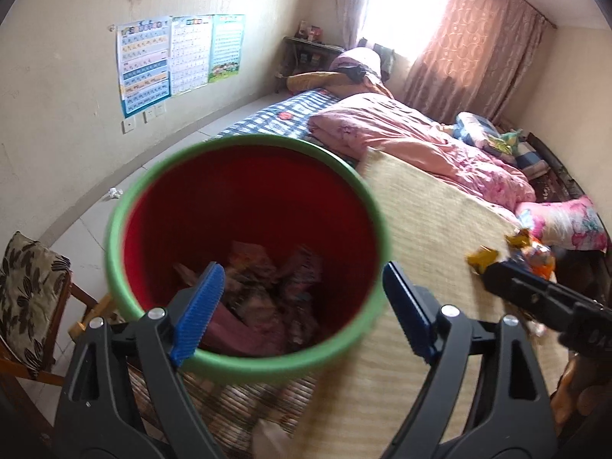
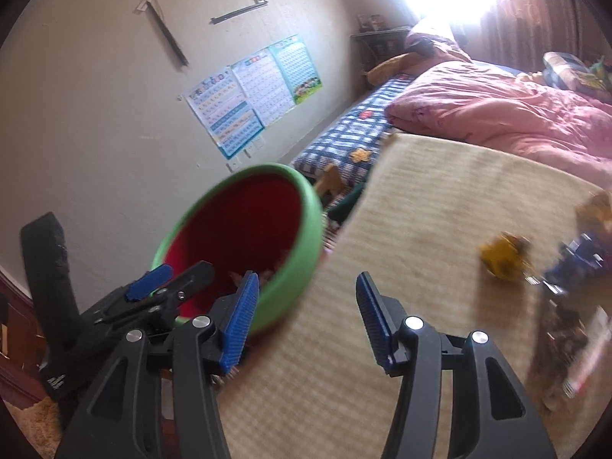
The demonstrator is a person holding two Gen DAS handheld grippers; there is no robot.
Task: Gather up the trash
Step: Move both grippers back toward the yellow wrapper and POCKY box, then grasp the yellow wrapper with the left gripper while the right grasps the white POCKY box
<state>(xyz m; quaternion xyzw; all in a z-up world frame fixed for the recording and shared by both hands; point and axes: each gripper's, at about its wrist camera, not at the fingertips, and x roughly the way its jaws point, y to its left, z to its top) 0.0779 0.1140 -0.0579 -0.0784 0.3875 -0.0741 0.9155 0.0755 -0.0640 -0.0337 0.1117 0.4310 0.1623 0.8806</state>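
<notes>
A red bin with a green rim (image 1: 126,206) stands at the edge of the bed, with crumpled wrappers (image 1: 267,287) in its bottom. My left gripper (image 1: 306,310) hangs open over it, one blue pad above the inside and the other just outside the right rim, holding nothing. Over the woven mat (image 2: 440,199) my right gripper (image 2: 310,321) is open and empty, to the right of the bin (image 2: 302,206). A yellow wrapper (image 2: 505,256) and a blue wrapper (image 2: 577,264) lie on the mat further right, blurred. The left gripper (image 2: 176,277) shows beside the bin.
A pink quilt (image 1: 401,130) and a floral pillow (image 1: 562,222) lie on the bed beyond the mat. A wooden chair with a leaf-print cushion (image 1: 26,290) stands at the left. A crumpled paper ball (image 1: 114,192) lies on the floor by the wall. Posters (image 1: 168,57) hang on the wall.
</notes>
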